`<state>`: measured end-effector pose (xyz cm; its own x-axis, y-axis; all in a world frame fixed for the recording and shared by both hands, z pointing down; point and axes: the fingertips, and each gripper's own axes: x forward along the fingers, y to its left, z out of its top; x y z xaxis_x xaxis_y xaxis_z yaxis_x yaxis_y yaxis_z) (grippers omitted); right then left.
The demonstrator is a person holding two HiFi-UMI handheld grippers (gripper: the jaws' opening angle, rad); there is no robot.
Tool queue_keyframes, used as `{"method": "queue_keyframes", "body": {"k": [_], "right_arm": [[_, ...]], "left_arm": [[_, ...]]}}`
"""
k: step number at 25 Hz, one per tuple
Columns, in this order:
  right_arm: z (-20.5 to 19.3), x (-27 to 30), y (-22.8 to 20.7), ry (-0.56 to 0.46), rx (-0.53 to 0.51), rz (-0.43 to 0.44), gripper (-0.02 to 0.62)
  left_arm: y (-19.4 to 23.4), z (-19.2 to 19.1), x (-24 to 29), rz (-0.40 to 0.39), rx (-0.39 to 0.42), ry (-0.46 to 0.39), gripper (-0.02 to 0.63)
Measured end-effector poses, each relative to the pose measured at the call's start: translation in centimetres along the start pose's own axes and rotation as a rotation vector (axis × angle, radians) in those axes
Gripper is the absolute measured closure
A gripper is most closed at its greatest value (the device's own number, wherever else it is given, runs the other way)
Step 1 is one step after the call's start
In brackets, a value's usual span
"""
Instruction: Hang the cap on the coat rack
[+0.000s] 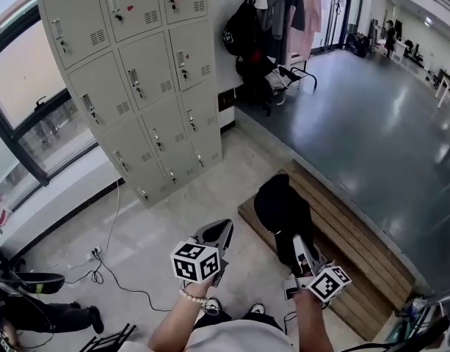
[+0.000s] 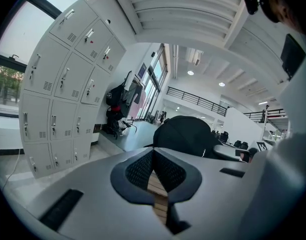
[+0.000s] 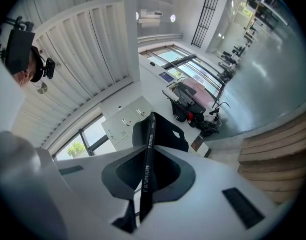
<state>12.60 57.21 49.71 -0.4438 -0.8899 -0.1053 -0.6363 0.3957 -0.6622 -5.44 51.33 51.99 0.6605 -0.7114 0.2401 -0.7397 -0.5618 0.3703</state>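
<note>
Over the wooden platform [image 1: 360, 251], our right gripper [image 3: 151, 118] is clamped on the edge of the black cap [image 1: 282, 205], which is printed "FASHION". Our left gripper [image 2: 153, 153] is closed on nothing. We judge this the carrying step: next, pass the lockers [image 1: 136, 72] and hook the cap on the far coat rack [image 1: 282, 9].

office-like hall: grey lockers [image 1: 129, 72], coat rack [image 1: 280, 13], distant desks [image 1: 446, 83]

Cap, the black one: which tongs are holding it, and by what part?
The right tongs pinch the black cap by a thin band printed FASHION, probably its back strap. The left tongs are shut on nothing.
</note>
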Motion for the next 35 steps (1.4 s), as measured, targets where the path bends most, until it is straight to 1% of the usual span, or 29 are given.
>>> {"method": "queue_keyframes", "body": {"k": [3,7,13,18,22,25,30,35], "right_arm": [[0.0,-0.3,-0.4,0.006,-0.025,-0.002,0.578],[0.2,-0.3,-1.3,0.011,-0.022,-0.006,0.578],[1.9,0.6,-2.3,0.022,-0.088,-0.014,0.578],[3.5,1.0,-3.7,0.055,-0.202,-0.067,0.578],[4.1,1.4,-4.9,0.099,-0.216,-0.065,0.578],[4.4,1.7,-6.0,0.144,-0.232,-0.082,0.578],[4.8,3.9,-7.6,0.177,-0.27,-0.092,0.578],[4.6,7.8,-8.6,0.193,-0.294,-0.094,0.578]], "left_arm": [[-0.3,-0.3,0.4,0.015,0.034,0.009,0.607],[-1.0,-0.7,0.9,0.019,0.048,0.018,0.609],[-2.4,-0.4,2.5,0.017,0.066,0.018,0.609],[-4.5,0.3,4.3,0.018,0.114,0.009,0.607],[-5.9,0.6,5.6,0.021,0.137,-0.001,0.608],[-6.6,0.5,6.2,0.034,0.139,-0.008,0.607],[-5.8,0.5,8.2,0.061,0.139,0.002,0.609],[-2.5,1.8,10.5,0.07,0.129,0.009,0.608]]}}
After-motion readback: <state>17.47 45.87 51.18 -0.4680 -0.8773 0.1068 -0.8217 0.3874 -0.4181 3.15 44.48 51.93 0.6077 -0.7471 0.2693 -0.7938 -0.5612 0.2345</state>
